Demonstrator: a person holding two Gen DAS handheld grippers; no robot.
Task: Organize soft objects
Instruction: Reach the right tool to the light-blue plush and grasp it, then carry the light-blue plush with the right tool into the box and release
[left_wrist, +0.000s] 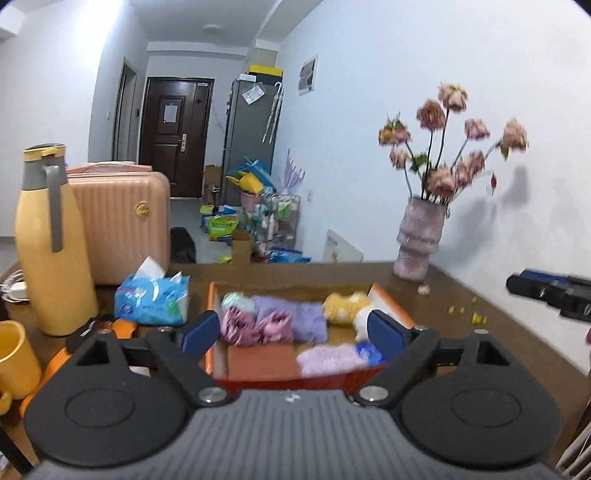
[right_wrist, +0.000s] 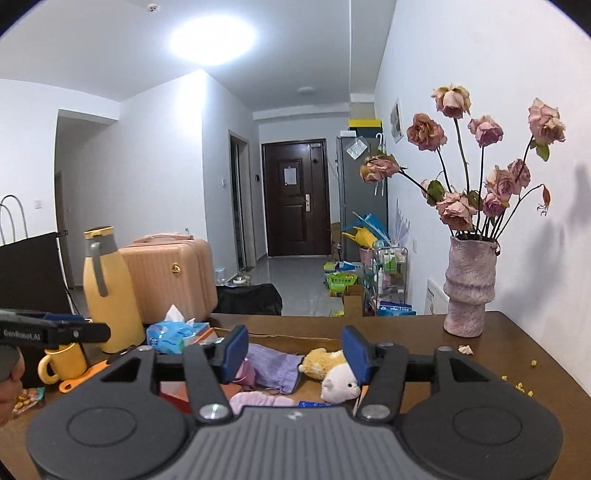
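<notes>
Both the left gripper (left_wrist: 291, 330) and right gripper (right_wrist: 293, 352) hovered with jaws apart and empty above the orange box (left_wrist: 391, 301) on the table (left_wrist: 480, 332), where soft toys (left_wrist: 345, 306) and folded cloths (left_wrist: 291, 314) lay, suggesting a release step, with any next pick needing a fresh descent.

orange box (left_wrist: 391, 300), lilac cloth (left_wrist: 291, 314), yellow flask (left_wrist: 51, 251)

Both the left gripper (left_wrist: 291, 332) and right gripper (right_wrist: 293, 352) have black linkages, blue pads, silver screws, ribbed grey bodies.
</notes>
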